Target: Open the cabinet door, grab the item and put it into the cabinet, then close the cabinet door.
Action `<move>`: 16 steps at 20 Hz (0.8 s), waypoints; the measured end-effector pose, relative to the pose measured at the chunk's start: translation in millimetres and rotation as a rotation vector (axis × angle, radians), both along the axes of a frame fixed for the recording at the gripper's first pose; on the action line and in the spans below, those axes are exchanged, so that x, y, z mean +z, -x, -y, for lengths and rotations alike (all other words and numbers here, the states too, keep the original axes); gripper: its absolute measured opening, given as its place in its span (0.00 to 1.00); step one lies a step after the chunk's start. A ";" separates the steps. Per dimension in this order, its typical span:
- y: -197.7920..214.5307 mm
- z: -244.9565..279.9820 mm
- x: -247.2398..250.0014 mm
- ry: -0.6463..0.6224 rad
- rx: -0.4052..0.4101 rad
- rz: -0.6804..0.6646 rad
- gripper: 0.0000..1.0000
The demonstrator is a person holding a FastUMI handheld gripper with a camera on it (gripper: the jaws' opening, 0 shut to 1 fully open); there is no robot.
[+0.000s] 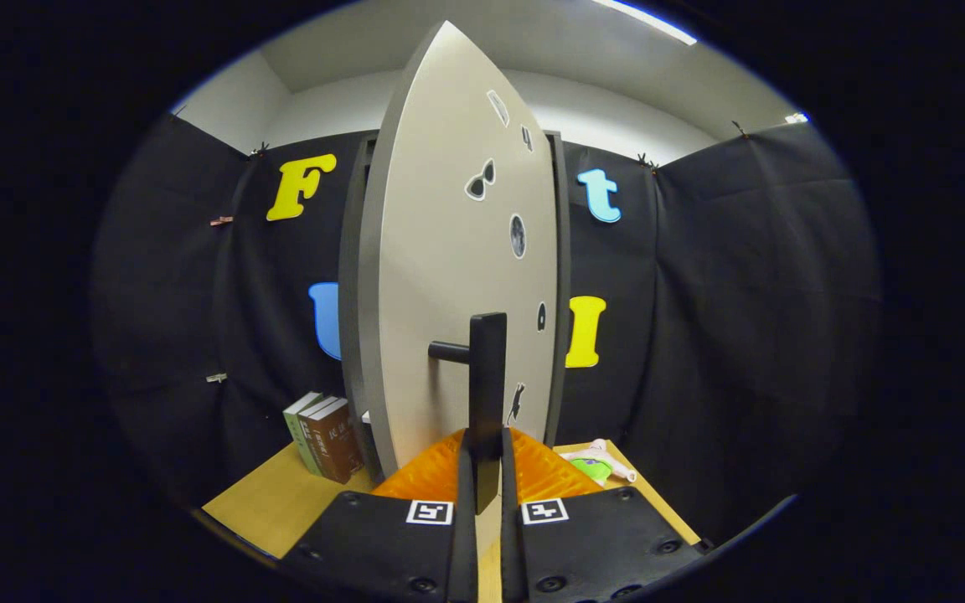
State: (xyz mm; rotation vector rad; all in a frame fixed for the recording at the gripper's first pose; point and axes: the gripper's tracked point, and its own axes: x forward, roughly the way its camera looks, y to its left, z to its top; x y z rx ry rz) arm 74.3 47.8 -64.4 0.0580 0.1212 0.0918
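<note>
A tall grey cabinet (353,276) stands on the wooden table against the booth wall. Its pale door (449,276), dotted with small stickers, is swung partly out toward me, and I see it nearly edge-on. A black bar handle (487,368) stands upright on a short stem from the door. My gripper (487,465) is shut on the lower end of that handle, both fingers pressing on it. A small toy (598,462) with green and white parts lies on the table just right of the fingers, beside the cabinet's base.
A few upright books (325,435) lean beside the cabinet's left foot. The wooden table (273,502) runs out to a front-left edge. Black cloth walls close in behind and on both sides.
</note>
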 end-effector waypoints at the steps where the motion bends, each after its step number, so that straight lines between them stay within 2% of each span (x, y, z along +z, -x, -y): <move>1: 0.4 5.4 0.5 0.013 -0.018 0.004 0.15; 8: -0.7 30.8 3.1 0.011 -0.066 0.012 0.13; 13: -0.7 42.1 4.0 -0.050 -0.076 -0.001 0.12; 16: -2.9 55.6 5.1 -0.071 -0.124 0.005 0.09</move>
